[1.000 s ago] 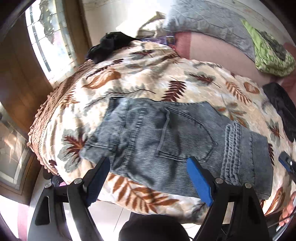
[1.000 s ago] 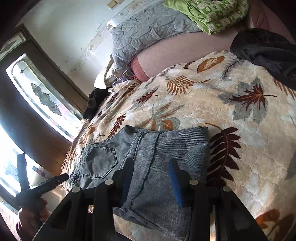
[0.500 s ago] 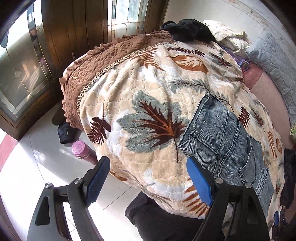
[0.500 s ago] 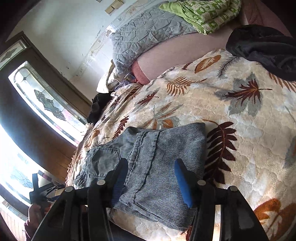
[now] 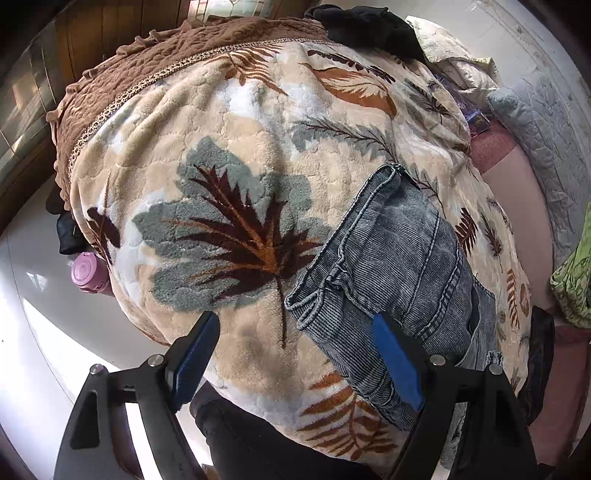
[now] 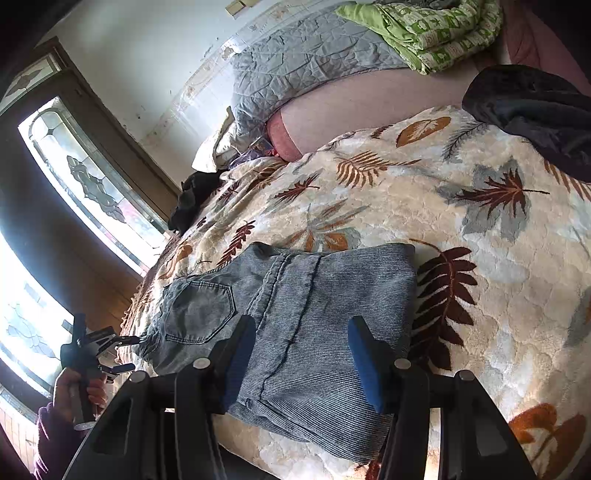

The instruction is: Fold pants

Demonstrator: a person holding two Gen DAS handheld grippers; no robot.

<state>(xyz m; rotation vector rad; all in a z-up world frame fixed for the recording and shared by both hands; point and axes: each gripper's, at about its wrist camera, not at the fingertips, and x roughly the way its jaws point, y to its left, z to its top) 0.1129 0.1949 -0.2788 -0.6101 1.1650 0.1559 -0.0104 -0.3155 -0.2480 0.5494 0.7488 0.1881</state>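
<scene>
The grey-blue jeans [image 6: 295,317] lie folded into a short stack on the leaf-patterned blanket [image 6: 480,295], back pocket up. In the left wrist view they [image 5: 399,266] lie at the right, waistband toward me. My left gripper [image 5: 295,354] is open and empty, low by the waistband end; its right pad [image 5: 395,362] hangs over the denim's near edge. It also shows in the right wrist view [image 6: 122,350], beside the waistband. My right gripper [image 6: 301,362] is open and empty, just above the folded end.
A black garment [image 5: 369,26] and pillows lie at the far side of the bed. A dark jacket [image 6: 535,114] and green quilt [image 6: 436,33] sit at the right. A pink bottle [image 5: 88,273] stands on the white floor by the bed corner.
My left gripper has swung left and dropped toward the bed corner, so the jeans moved to the right of its view. My right gripper drew back slightly from the fold. Both stayed open.
</scene>
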